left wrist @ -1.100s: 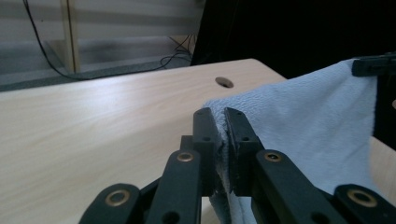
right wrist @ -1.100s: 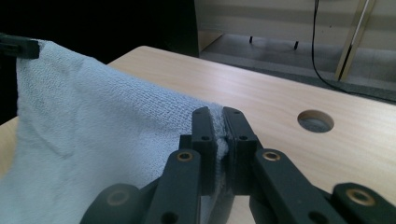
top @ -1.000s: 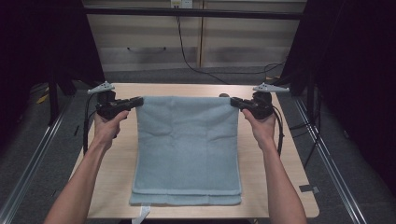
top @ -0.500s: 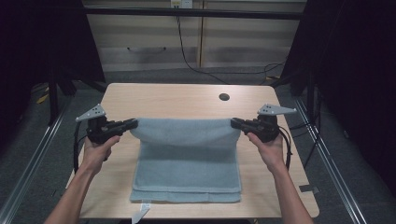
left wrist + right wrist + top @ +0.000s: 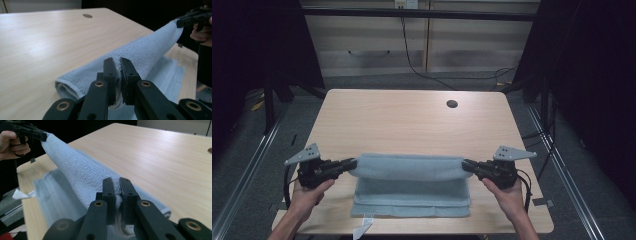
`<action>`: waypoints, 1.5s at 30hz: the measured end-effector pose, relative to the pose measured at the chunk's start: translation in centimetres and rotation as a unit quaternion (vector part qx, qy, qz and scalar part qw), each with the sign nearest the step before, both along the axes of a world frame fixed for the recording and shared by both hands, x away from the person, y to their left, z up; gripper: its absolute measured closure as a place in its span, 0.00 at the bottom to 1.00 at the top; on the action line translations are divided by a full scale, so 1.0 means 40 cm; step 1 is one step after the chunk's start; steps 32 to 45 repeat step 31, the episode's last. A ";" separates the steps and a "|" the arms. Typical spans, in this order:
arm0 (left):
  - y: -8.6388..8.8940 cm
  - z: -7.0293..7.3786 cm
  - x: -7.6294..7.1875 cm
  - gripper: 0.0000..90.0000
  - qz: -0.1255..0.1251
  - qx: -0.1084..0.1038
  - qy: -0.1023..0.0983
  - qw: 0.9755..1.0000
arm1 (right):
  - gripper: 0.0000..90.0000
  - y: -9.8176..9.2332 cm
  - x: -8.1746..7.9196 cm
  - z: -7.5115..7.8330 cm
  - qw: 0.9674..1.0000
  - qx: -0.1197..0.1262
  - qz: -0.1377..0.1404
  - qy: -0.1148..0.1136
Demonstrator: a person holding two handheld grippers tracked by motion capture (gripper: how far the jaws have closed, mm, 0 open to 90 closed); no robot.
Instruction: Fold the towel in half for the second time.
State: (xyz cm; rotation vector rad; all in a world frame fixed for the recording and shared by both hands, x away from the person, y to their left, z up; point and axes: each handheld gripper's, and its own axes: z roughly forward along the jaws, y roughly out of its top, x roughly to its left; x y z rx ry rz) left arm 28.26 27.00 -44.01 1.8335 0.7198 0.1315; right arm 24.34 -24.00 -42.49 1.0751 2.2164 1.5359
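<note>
High view: the pale blue towel (image 5: 411,187) lies on the near half of the table (image 5: 412,120), its far edge lifted and carried over the lower layer. Left hand-held gripper (image 5: 348,164) and right hand-held gripper (image 5: 467,165) each pinch one corner.

Left gripper view: jaws pressed together on towel fabric. Risk: uneven travel between hands would skew the fold.

Right gripper view: jaws likewise clamped on cloth. Risk: a shallow bite could slip, dropping the corner short of the near edge.

A light wooden table (image 5: 412,120) carries a folded blue towel (image 5: 412,200).
</note>
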 end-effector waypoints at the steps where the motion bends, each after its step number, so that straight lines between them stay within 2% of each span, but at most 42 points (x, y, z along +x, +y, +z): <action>1: 0.000 -0.009 -0.010 0.93 -0.002 0.004 0.005 1.000 | 0.93 0.001 -0.010 -0.008 1.000 -0.004 0.000 0.002; 3: 0.002 -0.028 -0.025 0.93 -0.005 0.007 0.014 1.000 | 0.93 0.003 -0.031 -0.030 1.000 -0.007 0.005 0.013; 5: -0.003 -0.051 -0.040 0.93 -0.017 0.038 0.029 0.999 | 0.92 0.008 -0.052 -0.055 0.999 -0.027 0.004 0.026; 7: -0.007 -0.073 -0.052 0.93 -0.023 0.059 0.041 0.997 | 0.92 0.011 -0.067 -0.085 0.998 -0.028 0.012 0.046; 9: -0.005 -0.092 -0.061 0.92 -0.030 0.065 0.055 0.996 | 0.90 0.015 -0.076 -0.110 0.997 -0.045 0.016 0.065; 12: 0.001 -0.103 -0.079 0.89 -0.036 0.056 0.064 0.996 | 0.83 0.010 -0.091 -0.124 0.996 -0.040 0.018 0.075; 15: 0.007 -0.096 -0.093 0.78 -0.035 0.044 0.055 0.997 | 0.74 -0.004 -0.105 -0.110 0.998 -0.030 0.005 0.055; 17: 0.016 -0.082 -0.093 0.72 -0.037 0.019 0.043 0.998 | 0.69 -0.018 -0.111 -0.095 0.999 -0.011 -0.014 0.041; 20: 0.033 -0.072 -0.080 0.59 0.001 0.013 0.036 0.999 | 0.64 -0.038 -0.119 -0.076 0.998 0.006 -0.051 0.019; 21: 0.040 -0.074 -0.073 0.55 0.016 0.018 0.039 0.999 | 0.63 -0.044 -0.119 -0.076 0.998 0.010 -0.059 0.016; 23: 0.052 -0.084 -0.057 0.48 0.040 0.027 0.046 0.998 | 0.60 -0.055 -0.115 -0.079 0.997 0.002 -0.078 0.016; 25: 0.060 -0.094 -0.045 0.46 0.061 0.041 0.045 0.996 | 0.58 -0.069 -0.107 -0.091 0.995 -0.006 -0.094 0.023; 27: 0.068 -0.103 -0.033 0.41 0.073 0.042 0.057 0.995 | 0.55 -0.083 -0.100 -0.103 0.994 -0.003 -0.107 0.030; 29: 0.068 -0.106 -0.031 0.38 0.075 0.046 0.061 0.994 | 0.54 -0.091 -0.096 -0.110 0.992 -0.010 -0.117 0.033; 31: 0.066 -0.109 -0.030 0.36 0.077 0.049 0.059 0.994 | 0.52 -0.099 -0.091 -0.120 0.991 -0.016 -0.126 0.036; 45: 0.066 -0.109 -0.030 0.36 0.077 0.049 0.059 0.994 | 0.52 -0.099 -0.091 -0.120 0.991 -0.016 -0.126 0.036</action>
